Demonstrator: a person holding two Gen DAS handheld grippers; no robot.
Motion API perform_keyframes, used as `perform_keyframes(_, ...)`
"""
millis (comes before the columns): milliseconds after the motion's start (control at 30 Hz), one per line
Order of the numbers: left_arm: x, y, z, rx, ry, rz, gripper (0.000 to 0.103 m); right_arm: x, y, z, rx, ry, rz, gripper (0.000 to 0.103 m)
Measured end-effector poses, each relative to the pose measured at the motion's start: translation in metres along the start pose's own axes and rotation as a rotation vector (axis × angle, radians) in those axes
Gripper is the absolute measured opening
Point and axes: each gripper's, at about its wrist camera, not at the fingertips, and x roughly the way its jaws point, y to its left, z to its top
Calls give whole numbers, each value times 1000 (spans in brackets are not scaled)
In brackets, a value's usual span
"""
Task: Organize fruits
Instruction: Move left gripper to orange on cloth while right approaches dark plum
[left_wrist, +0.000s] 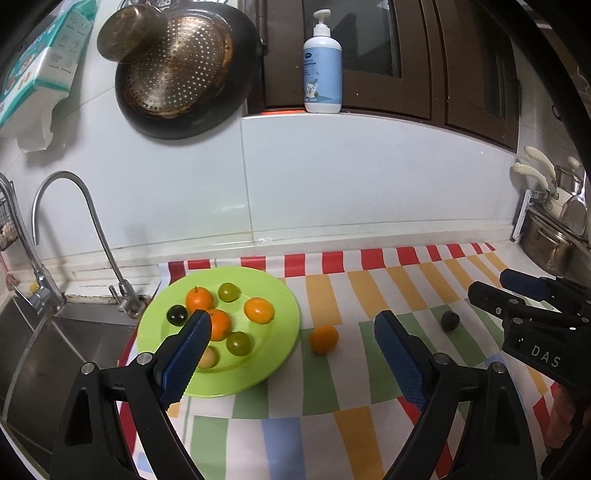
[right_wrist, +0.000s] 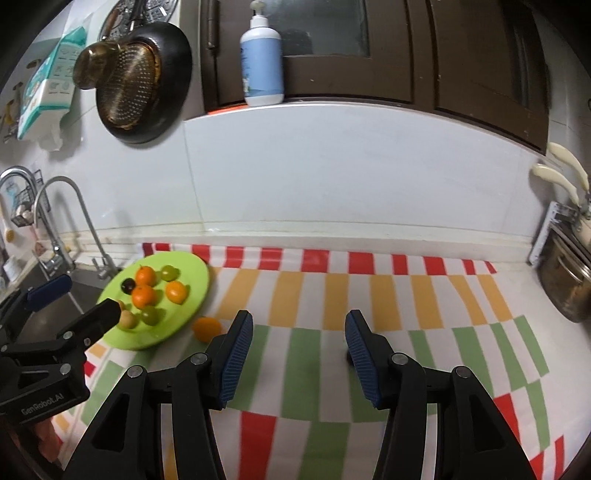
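A green plate at the left of the striped cloth holds several fruits: oranges, green grapes, a dark grape and a pale fruit. A loose orange lies on the cloth just right of the plate. A dark grape lies further right; in the right wrist view it is almost hidden behind my right finger. My left gripper is open and empty, above the plate's right edge and the loose orange. My right gripper is open and empty, above the cloth beside the dark grape; it also shows in the left wrist view.
A sink with two taps lies left of the plate. A steel pot stands at the far right. A pan and strainer hang on the tiled wall. A soap bottle stands on the ledge.
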Motion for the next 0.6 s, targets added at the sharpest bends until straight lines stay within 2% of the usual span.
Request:
perform_keyframes(233,11,-6,-10,-56,26,46,90,0,-13,-9,4,-28,-57,53)
perform_keyframes(467,27,-19,-20,-22,56,9,89,18,-28,-19,44,15,-76,53)
perform_keyframes(600,43,-22,-24,-10,98,-9,81,31,-36,-28,68,54,-79,53)
